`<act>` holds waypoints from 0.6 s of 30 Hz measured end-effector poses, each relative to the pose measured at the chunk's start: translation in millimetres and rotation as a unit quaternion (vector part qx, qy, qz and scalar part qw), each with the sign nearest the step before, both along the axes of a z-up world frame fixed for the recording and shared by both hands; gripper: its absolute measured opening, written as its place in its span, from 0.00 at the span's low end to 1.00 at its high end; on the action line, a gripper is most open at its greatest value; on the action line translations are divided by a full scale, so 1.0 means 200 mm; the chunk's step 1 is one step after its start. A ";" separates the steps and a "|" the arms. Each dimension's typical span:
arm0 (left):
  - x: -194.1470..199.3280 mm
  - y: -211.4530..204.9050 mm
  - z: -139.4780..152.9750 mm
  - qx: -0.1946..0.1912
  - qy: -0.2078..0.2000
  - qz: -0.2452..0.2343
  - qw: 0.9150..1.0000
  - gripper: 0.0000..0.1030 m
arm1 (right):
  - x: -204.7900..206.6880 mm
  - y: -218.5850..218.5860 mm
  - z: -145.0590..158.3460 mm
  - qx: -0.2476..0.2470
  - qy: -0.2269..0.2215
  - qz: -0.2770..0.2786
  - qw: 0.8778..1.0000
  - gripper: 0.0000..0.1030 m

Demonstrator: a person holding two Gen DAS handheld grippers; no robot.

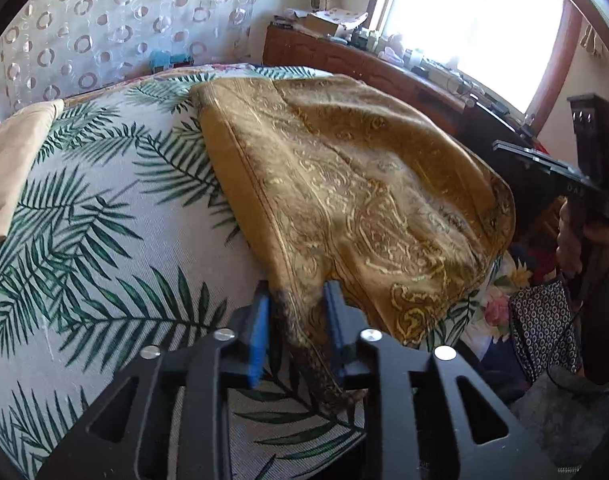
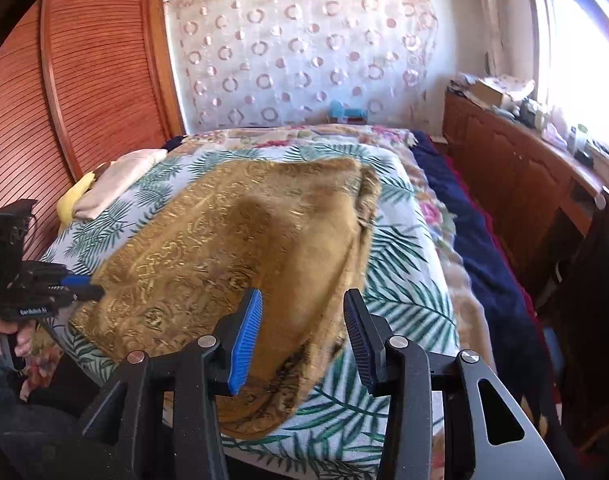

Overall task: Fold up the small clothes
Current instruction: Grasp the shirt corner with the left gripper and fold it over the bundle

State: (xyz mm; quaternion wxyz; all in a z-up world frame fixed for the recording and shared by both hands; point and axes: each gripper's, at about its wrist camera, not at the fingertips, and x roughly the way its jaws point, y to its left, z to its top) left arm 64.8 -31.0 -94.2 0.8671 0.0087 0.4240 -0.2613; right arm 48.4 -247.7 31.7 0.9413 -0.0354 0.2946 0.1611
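Left wrist view: the left gripper (image 1: 296, 300), black with blue ribbed pads, has its jaws parted, and a bunched corner of the mustard-gold cloth with a woven paisley pattern (image 1: 356, 184) runs between them. The cloth touches the right-hand pad, while a gap shows beside the left-hand pad, so the pads do not clamp it. The cloth lies spread on the white bedcover printed with green palm leaves (image 1: 84, 208), its far edge reaching toward the head of the bed. Left of the cloth, well apart from it, a folded beige garment (image 1: 12, 168) rests on the same bedcover. Right of the cloth, beyond its edge, the right gripper (image 1: 544, 164) is seen from the side, held by a hand (image 1: 572, 240).

In the right wrist view, the right gripper (image 2: 304, 336) stands wide open above the cloth's (image 2: 224, 240) near right corner; the fabric lies below the gap and neither pad touches it. A raised hump shows in the cloth's middle. At the cloth's near left corner the left gripper (image 2: 80, 284) meets the fabric edge. Behind the cloth on its left lie a folded cream garment (image 2: 120, 176) and a yellow item (image 2: 74, 200). A dark blue blanket (image 2: 476, 240) runs along the bed to the cloth's right.
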 end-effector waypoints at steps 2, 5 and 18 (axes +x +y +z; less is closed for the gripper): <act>-0.03 0.00 0.00 0.000 -0.008 -0.001 1.000 0.33 | 0.00 0.04 -0.03 -0.005 -0.003 0.011 1.000 0.46; -0.06 0.00 0.00 -0.011 -0.008 -0.008 1.000 0.24 | 0.00 0.09 -0.04 -0.010 -0.007 0.026 1.000 0.56; 0.02 -0.08 0.46 -0.065 -0.114 -0.023 0.991 0.05 | -0.05 0.16 -0.03 -0.007 -0.018 0.074 0.997 0.81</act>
